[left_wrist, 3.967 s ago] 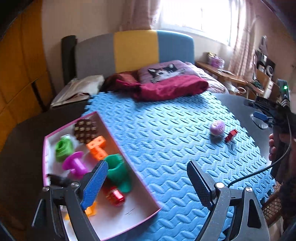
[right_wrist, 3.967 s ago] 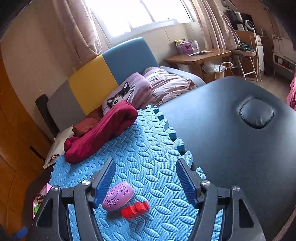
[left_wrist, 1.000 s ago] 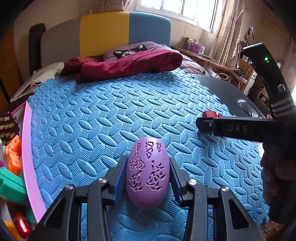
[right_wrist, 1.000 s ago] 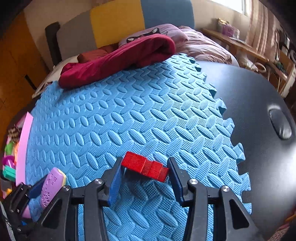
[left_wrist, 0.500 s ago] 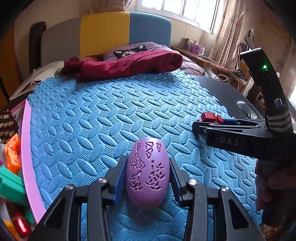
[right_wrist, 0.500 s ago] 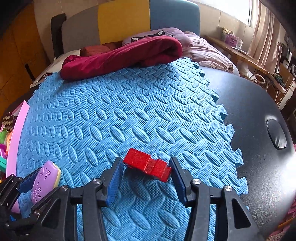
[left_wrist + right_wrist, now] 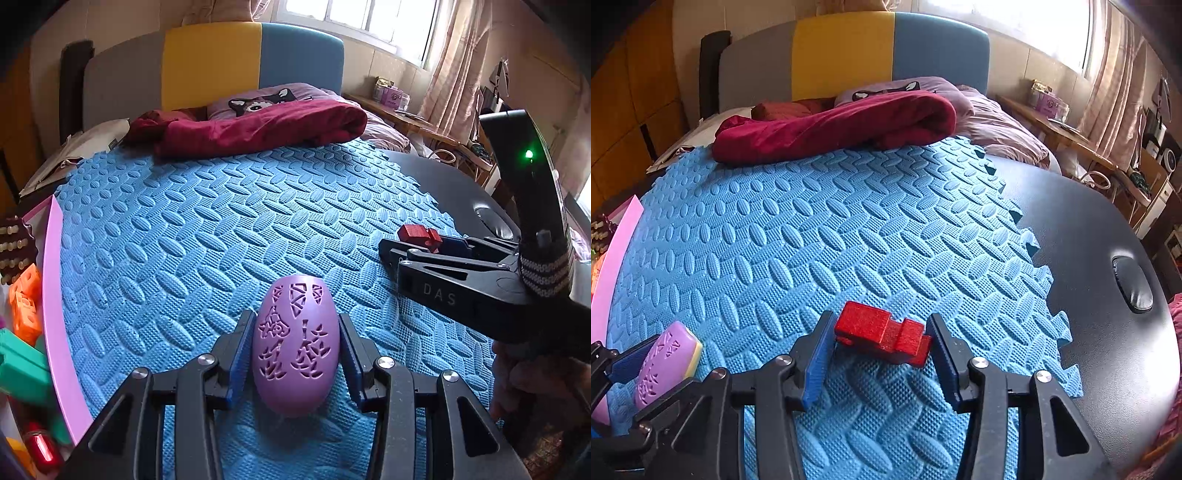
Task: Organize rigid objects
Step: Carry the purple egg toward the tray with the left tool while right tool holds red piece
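Left gripper (image 7: 295, 354) clamps purple egg (image 7: 295, 347) across its flanks, low over blue mat (image 7: 207, 236). Right gripper (image 7: 879, 341): jaws closing around red block (image 7: 882, 332). Both look rigid, light. Egg smooth, likely slippery; take block by its flat ends.

Bright daylight from the blown-out window (image 7: 369, 14); sharp, fisheye-bent, dark-cornered.

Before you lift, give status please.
Left gripper shut on purple egg. Right gripper closing around red block. Nothing in way.
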A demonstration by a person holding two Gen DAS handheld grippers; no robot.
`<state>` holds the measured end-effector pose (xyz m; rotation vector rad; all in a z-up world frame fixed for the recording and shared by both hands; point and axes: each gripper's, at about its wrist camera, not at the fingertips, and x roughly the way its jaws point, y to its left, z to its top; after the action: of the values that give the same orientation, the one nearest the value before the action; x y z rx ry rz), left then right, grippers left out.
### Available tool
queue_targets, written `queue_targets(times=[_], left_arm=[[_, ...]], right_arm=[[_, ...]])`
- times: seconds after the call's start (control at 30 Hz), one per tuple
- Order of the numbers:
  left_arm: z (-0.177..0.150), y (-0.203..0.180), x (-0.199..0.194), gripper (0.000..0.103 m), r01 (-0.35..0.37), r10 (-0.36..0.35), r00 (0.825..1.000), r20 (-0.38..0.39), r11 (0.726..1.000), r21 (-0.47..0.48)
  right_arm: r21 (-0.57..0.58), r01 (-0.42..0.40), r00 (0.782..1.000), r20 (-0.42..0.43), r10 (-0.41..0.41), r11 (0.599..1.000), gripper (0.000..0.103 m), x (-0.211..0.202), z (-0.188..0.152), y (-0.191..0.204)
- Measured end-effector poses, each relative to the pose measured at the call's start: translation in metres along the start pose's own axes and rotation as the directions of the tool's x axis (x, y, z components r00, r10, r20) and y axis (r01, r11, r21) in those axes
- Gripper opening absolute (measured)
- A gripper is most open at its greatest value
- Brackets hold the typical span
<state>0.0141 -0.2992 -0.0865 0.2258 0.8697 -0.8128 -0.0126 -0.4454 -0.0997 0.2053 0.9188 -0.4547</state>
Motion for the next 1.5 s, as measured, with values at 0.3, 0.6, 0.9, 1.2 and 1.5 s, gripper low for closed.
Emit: queue_targets(times=[0.3,0.6,0.9,1.2,1.5], left_arm=[[-0.006,-0.001,-0.006,0.044,-0.030,0.030,0.999,0.014,1.000,-0.007],[-0.011,0.005,-0.018,0.044,-0.063,0.064,0.998,0.030,0.998,-0.028],[-0.013,0.005,-0.040,0.044,-0.067,0.068,0.997,0.040,0.997,-0.030],[-0.004,0.006,-0.080,0.044,-0.063,0.067,0.992,0.104,0.997,-0.042],[0.002,0.011,-0.109,0.044,-0.058,0.066,0.985,0.159,0.997,-0.053]], right_arm=[[0.007,0.007,1.000,0.017,-0.007,1.000,0.050,0.001,0.000,0.001],[0.009,0.005,1.000,0.017,-0.005,1.000,0.050,0.001,0.000,0.000],[0.009,0.006,1.000,0.017,-0.006,1.000,0.050,0.002,0.000,0.001],[0.003,0.013,1.000,0.019,-0.013,1.000,0.050,0.001,0.000,0.001],[-0.007,0.026,0.999,0.023,-0.026,1.000,0.050,0.001,0.000,0.004]])
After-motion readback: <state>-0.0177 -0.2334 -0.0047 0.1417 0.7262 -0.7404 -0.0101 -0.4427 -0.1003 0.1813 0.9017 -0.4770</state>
